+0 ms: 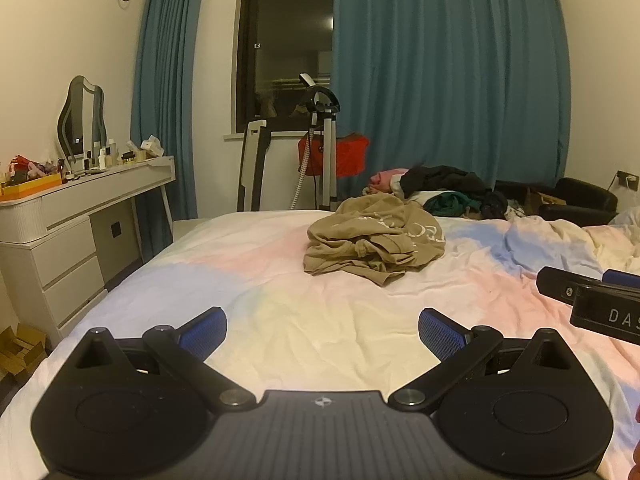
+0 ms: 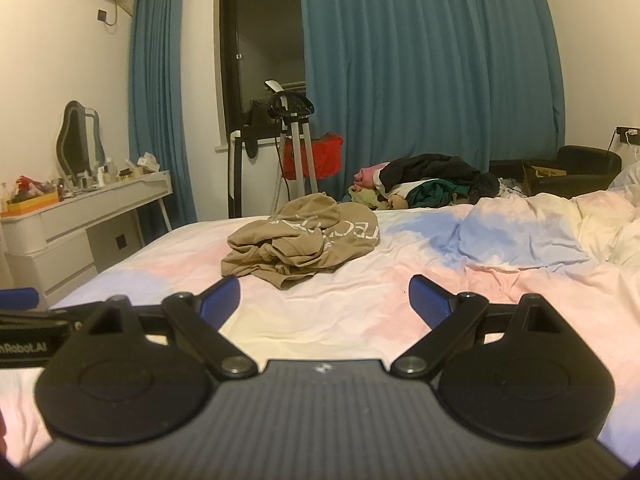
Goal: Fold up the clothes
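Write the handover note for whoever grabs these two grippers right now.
Left gripper: open, empty, above the bed sheet.
Right gripper: open, empty, beside the left one.
Tan shirt: crumpled in a heap mid-bed, ahead of both grippers, untouched.
More clothes: piled beyond the bed's far edge, unfolded.
Done: nothing folded.
Left: probably spread the tan shirt flat, fold it, then work through the pile.

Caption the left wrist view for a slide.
Open left gripper faces a crumpled tan shirt on the pastel bed.
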A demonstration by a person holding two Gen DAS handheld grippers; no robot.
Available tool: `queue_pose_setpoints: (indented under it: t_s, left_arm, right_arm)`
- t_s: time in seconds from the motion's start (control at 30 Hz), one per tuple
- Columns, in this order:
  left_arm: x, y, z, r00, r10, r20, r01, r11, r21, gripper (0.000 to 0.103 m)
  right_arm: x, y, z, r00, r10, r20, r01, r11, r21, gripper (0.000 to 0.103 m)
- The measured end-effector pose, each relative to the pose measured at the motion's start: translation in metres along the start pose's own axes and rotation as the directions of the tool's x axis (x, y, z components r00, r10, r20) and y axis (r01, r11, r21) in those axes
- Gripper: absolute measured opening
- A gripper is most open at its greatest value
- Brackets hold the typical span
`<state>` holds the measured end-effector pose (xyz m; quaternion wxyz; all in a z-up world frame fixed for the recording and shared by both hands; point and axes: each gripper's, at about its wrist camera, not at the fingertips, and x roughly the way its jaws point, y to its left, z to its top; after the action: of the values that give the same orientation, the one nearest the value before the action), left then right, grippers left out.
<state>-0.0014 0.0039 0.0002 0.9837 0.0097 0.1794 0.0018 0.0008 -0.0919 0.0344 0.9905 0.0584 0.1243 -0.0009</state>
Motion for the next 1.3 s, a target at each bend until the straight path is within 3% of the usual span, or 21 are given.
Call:
queue_pose_setpoints:
  t_s: [1.03,1.2,1.3]
  left_arm:
    - [0.007,-0.013,-0.012,1.000,0.011,-0.014,-0.011,1.000,0.019,0.103]
    - [0.045,-0.020,-0.008,0.996,0.035,-0.078,-0.031,0.998,0.048,0.103]
    - [0.090,-0.029,-0.002,0.991,0.009,-0.133,0.002,0.997,0.083,0.102]
  right_arm:
    - [-0.001,-0.001,0.001,0.999,-0.002,-0.048,0.002,1.000,0.002,0.093]
    - [-0.015,-0.008,0.008,0.999,-0.006,-0.032,0.008,0.998,0.063,0.093]
    - [-0.022,-0.011,0.009,1.000,-0.002,-0.005,0.002,0.996,0.094,0.093]
